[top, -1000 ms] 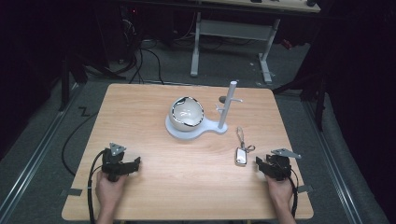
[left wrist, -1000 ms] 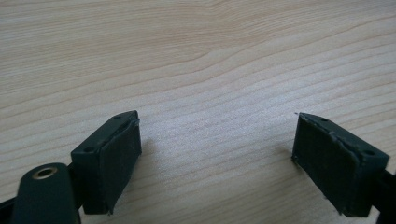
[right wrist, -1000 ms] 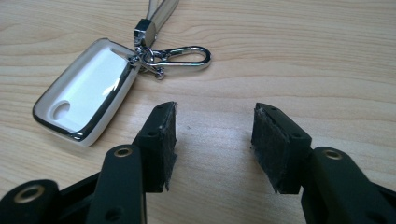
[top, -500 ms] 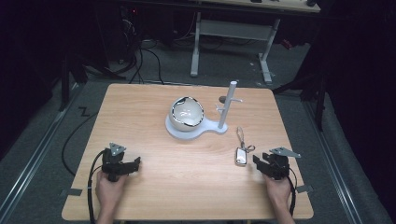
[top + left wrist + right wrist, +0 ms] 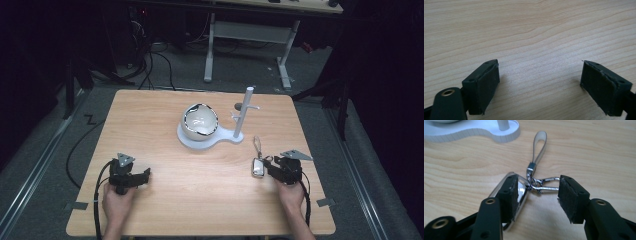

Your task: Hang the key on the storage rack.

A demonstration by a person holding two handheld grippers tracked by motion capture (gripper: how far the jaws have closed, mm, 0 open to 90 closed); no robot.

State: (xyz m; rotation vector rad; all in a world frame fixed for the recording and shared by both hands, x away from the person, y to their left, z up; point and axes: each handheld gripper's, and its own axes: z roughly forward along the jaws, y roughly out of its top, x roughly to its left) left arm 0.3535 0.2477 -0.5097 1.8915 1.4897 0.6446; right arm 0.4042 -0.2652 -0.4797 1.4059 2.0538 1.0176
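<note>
A silver key fob [image 5: 258, 167] with a metal clip [image 5: 547, 184] and a grey strap loop [image 5: 540, 143] lies flat on the wooden table [image 5: 200, 200], right of centre. My right gripper [image 5: 537, 195] is open and low over it. Its left jaw covers the edge of the fob [image 5: 524, 193] and its right jaw stands just past the end of the clip. In the high view, the right gripper [image 5: 268, 167] reaches the fob from the right. My left gripper [image 5: 144, 175] rests open near the front left, with bare wood between its jaws [image 5: 540, 85].
A white stand [image 5: 210, 138] sits at the table's middle back, carrying a pale bowl [image 5: 200, 121] and an upright white post [image 5: 246, 111] with side pegs. Its base [image 5: 474, 131] lies just beyond the strap loop. Dark floor, cables and a desk frame lie behind the table.
My right gripper has slid forward and left until its jaws stand around the fob's clip. The left gripper has not moved.
</note>
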